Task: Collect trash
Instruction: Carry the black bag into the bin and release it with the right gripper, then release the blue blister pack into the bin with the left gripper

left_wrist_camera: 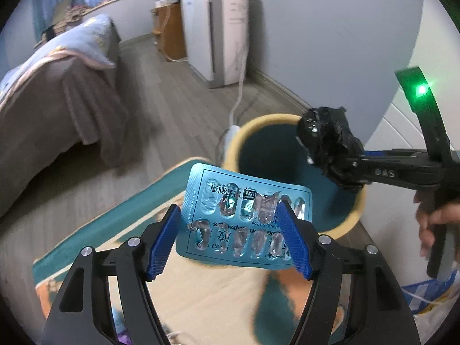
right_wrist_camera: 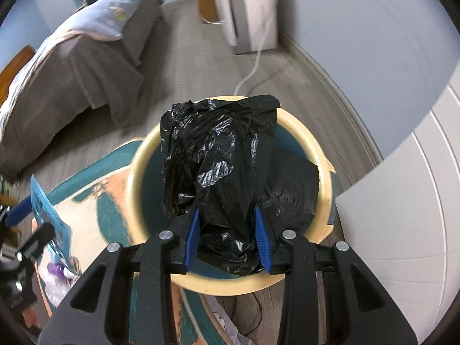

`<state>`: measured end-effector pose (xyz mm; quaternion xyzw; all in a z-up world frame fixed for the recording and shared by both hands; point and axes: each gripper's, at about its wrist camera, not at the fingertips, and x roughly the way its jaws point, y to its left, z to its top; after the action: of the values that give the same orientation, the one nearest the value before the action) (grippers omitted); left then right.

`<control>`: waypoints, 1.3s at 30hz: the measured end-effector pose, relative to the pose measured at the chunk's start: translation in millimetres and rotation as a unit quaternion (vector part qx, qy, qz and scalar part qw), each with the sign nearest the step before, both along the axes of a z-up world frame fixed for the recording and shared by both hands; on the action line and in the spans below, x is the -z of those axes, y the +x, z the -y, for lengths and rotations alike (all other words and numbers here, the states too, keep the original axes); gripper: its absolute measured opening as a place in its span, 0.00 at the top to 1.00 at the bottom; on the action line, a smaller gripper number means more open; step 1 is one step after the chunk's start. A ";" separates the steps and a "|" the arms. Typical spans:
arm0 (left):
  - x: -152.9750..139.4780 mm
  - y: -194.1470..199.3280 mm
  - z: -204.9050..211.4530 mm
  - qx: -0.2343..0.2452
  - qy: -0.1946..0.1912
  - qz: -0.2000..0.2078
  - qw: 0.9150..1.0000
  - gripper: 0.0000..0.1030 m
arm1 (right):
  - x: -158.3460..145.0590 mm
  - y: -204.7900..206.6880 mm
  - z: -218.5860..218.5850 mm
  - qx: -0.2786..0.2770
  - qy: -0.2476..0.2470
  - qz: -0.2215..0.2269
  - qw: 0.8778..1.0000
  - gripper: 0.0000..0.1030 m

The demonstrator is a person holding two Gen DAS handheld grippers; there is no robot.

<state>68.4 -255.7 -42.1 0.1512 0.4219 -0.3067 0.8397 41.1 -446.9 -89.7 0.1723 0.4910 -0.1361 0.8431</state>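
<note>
Two trash items, one per gripper. Left gripper (left_wrist_camera: pixel 230 240) is clamped on the blister pack (left_wrist_camera: pixel 246 214): blue pads pinch its two short sides, the foil face is up and most of the card sticks out past the fingertips, near the bin's (left_wrist_camera: pixel 233 151) near rim but not over the opening. Right gripper (right_wrist_camera: pixel 227 237) is clamped on a crumpled black bag (right_wrist_camera: pixel 230 169): pads squeeze its lower part and the bulk bulges out ahead of the fingers, directly above the bin mouth and covering most of it in the right wrist view. One bin, yellow rim, dark teal inside; contents can't be seen. It sits at the rug's (left_wrist_camera: pixel 109 227) far edge, close to the wall (left_wrist_camera: pixel 330 43). Around: one bed (left_wrist_camera: pixel 57 92) to the left, a white appliance (left_wrist_camera: pixel 212 34) against the wall with a white hose (left_wrist_camera: pixel 238 97) running along the floor toward the bin, and a white panel (right_wrist_camera: pixel 402 187) on the right. A hand (left_wrist_camera: pixel 431 224) grips the right gripper's handle.
</note>
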 end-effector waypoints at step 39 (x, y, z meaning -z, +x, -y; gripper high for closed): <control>-2.4 1.9 -4.4 -0.046 -0.001 0.068 0.997 0.08 | -37.7 -5.2 -21.2 0.012 -0.044 0.049 0.998 0.06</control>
<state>70.3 -251.3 -39.7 0.1508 0.3700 -0.2570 0.8799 35.9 -425.7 -51.9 0.1470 0.4407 -0.1595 0.8710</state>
